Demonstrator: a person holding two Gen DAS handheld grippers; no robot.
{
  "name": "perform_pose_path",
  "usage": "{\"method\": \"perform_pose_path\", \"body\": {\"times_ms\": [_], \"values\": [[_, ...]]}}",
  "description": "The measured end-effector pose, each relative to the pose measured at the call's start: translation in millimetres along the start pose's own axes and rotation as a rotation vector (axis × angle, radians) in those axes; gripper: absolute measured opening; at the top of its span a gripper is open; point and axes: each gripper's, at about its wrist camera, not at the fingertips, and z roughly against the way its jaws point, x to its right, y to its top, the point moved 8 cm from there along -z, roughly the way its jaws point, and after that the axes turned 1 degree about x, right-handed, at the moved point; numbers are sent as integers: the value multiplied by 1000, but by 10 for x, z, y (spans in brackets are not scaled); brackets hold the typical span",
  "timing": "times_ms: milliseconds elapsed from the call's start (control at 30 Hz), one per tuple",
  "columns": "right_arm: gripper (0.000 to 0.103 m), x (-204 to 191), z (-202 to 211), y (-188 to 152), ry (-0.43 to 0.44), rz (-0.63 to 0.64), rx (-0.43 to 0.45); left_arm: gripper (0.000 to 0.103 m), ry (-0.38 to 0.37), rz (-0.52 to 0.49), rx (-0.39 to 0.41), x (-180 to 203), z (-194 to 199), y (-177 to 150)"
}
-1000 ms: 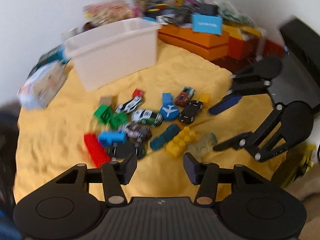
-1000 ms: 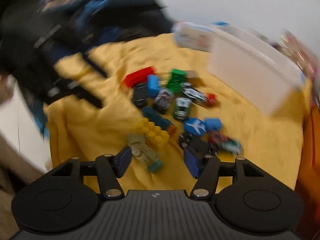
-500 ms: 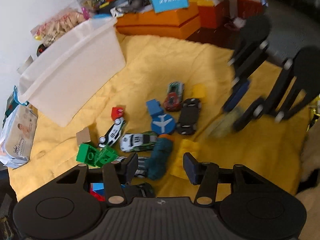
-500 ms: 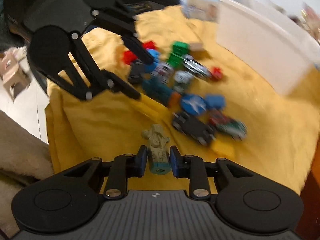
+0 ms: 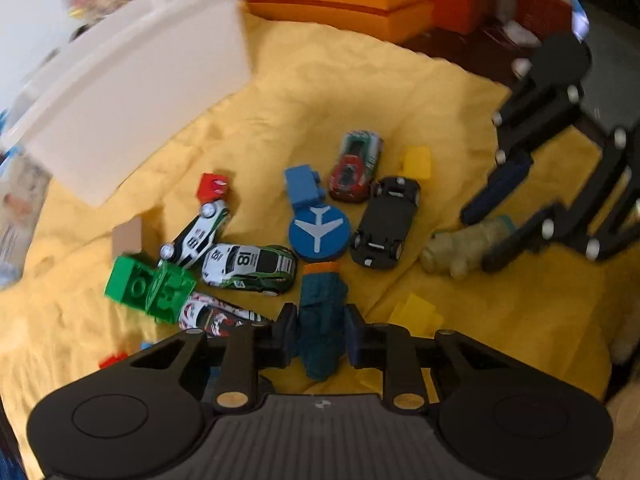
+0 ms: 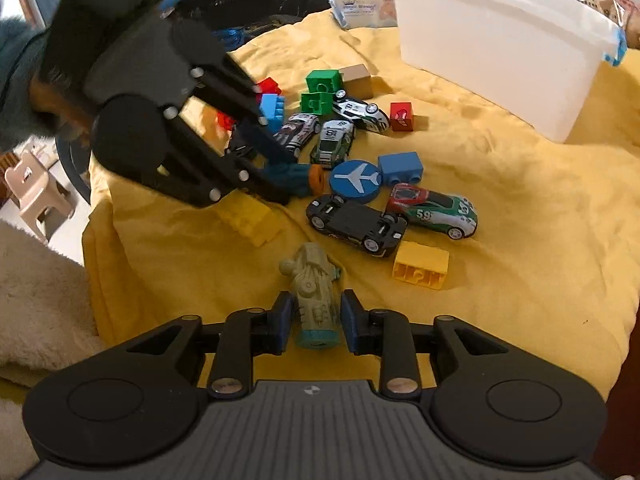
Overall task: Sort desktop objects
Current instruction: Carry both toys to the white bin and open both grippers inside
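Note:
Toy cars and building blocks lie in a pile on a yellow cloth (image 5: 400, 92). My left gripper (image 5: 320, 336) is shut on a dark teal toy (image 5: 322, 320) with an orange end; it also shows in the right wrist view (image 6: 294, 178). My right gripper (image 6: 314, 320) is shut on a pale green toy vehicle (image 6: 314, 292), which the left wrist view shows too (image 5: 464, 246). A white bin (image 6: 492, 40) stands at the back, also in the left wrist view (image 5: 132, 80).
Near the grippers lie a black car (image 6: 356, 224), a red-green car (image 6: 436, 208), a blue airplane disc (image 6: 356, 180), yellow blocks (image 6: 420, 266), green blocks (image 5: 148, 286) and white race cars (image 5: 248, 268). Orange boxes (image 5: 340, 4) stand behind the cloth.
My left gripper has come down over the pile and closed on the dark teal toy. My right gripper has stayed shut on the pale green vehicle.

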Motion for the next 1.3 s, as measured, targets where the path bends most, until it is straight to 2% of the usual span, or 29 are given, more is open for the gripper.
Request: {"method": "perform_pose_path", "body": {"times_ms": [100, 200, 267, 400, 567, 733, 867, 1033, 1133, 1200, 1300], "values": [[36, -5, 13, -10, -6, -5, 21, 28, 2, 145, 38, -9, 75, -36], [37, -18, 72, 41, -18, -6, 73, 28, 13, 245, 39, -3, 114, -130], [37, -35, 8, 30, -29, -2, 42, 28, 11, 282, 42, -29, 105, -186], [32, -61, -41, 36, -63, -9, 14, 28, -18, 311, 53, -97, 84, -177], [29, -3, 131, 213, -134, -66, 64, 27, -47, 271, 93, -193, 246, -67], [29, 58, 339, 570, -210, -68, 142, 27, -41, 267, 209, -483, 542, 257], [29, 162, 498, 976, -286, -38, 214, 27, 12, 243, 314, -829, 767, 635], [29, 484, 657, 1621, -415, -4, 322, 28, 101, 223, 424, -1358, 916, 1184], [29, 758, 626, 1993, -479, -35, 380, 28, 145, 236, 462, -1665, 876, 1484], [29, 978, 584, 2180, -502, -84, 408, 28, 176, 243, 456, -1847, 732, 1651], [29, 1298, 421, 2296, -540, -168, 387, 28, 185, 287, 435, -2065, 459, 1751]]}}
